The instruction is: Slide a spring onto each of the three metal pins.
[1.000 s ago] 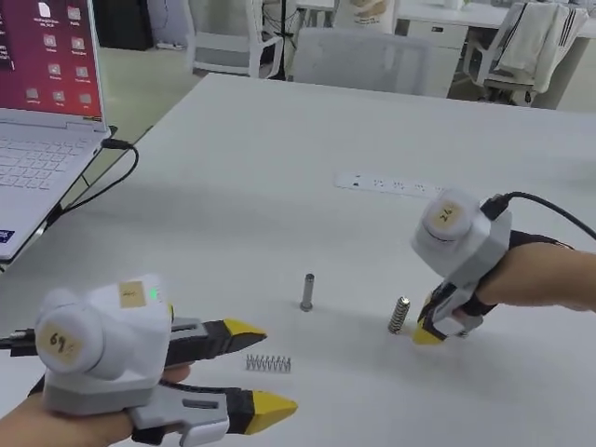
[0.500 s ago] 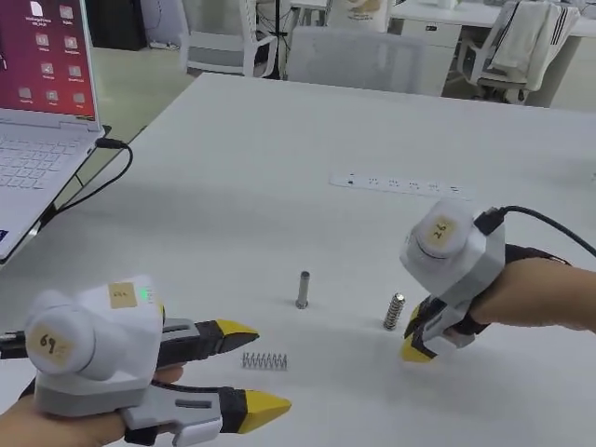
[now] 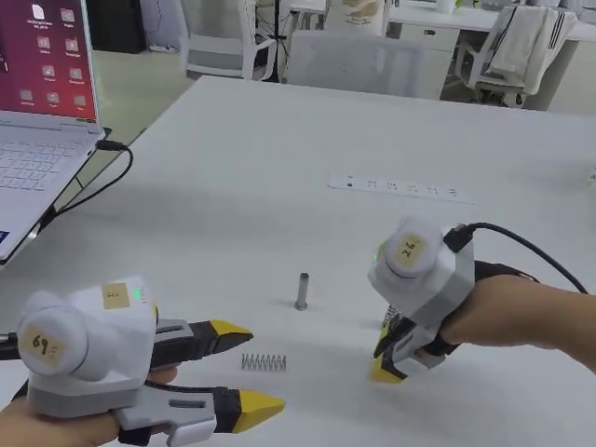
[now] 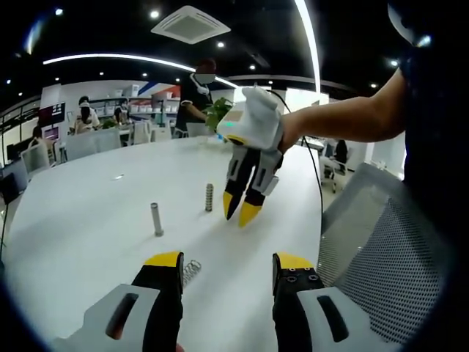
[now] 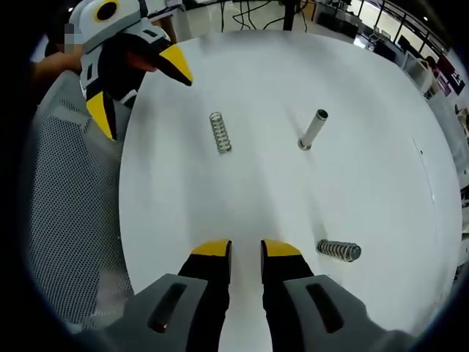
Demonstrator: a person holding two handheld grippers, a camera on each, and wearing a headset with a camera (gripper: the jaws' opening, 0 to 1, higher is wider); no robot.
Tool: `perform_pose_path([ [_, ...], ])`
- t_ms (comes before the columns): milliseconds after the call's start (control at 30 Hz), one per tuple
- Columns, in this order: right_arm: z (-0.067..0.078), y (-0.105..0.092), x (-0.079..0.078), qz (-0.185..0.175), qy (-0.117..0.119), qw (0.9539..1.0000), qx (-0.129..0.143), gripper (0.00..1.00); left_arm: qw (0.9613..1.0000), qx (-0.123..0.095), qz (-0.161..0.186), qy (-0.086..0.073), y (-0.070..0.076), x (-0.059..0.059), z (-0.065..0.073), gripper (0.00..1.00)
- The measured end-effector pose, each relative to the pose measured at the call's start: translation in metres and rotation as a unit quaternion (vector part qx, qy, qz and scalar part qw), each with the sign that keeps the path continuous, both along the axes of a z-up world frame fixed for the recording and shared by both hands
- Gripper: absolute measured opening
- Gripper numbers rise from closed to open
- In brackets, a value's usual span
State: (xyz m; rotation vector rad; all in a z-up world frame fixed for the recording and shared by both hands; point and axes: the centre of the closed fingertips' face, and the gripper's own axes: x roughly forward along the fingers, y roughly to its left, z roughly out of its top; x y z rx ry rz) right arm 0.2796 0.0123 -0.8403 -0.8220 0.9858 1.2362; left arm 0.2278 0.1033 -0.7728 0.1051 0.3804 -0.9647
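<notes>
— On the white table (image 3: 233,140), what stands where?

— A bare pin (image 3: 302,291) stands upright near the middle. A sprung pin (image 4: 209,197), its coil already on, stands just beside the right gripper (image 3: 386,365), whose jaws leave only a narrow gap with nothing in it. A loose spring (image 3: 264,361) lies flat at the tips of the left gripper (image 3: 247,368), whose jaws are wide apart and also empty.

— So which step is this?

— I'd judge it the pick-up for the bare pin. Of the two pins I count, one is dressed, and the loose spring lies untouched.

— And the next move?

— Probably the left gripper eases forward until its jaws straddle the loose spring. It then closes lightly across the coils, so they neither squash nor flick away. After that the spring needs tipping upright and lining up over the bare pin's top before it slides down.
</notes>
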Motion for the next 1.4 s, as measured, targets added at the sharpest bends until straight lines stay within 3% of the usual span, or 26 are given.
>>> perform_pose_path([
  [767, 0.000, 0.073, -0.006, 0.050, -0.002, 0.9982, 0.033, 0.15, 1.0000, 0.000, 0.009, 0.002, 0.007, -0.003, -0.001, 0.43],
  [1400, -0.011, 0.097, -0.008, 0.077, 0.006, 0.9963, 0.039, 0.15, 0.9998, 0.004, 0.017, 0.003, 0.015, -0.004, 0.001, 0.43],
])
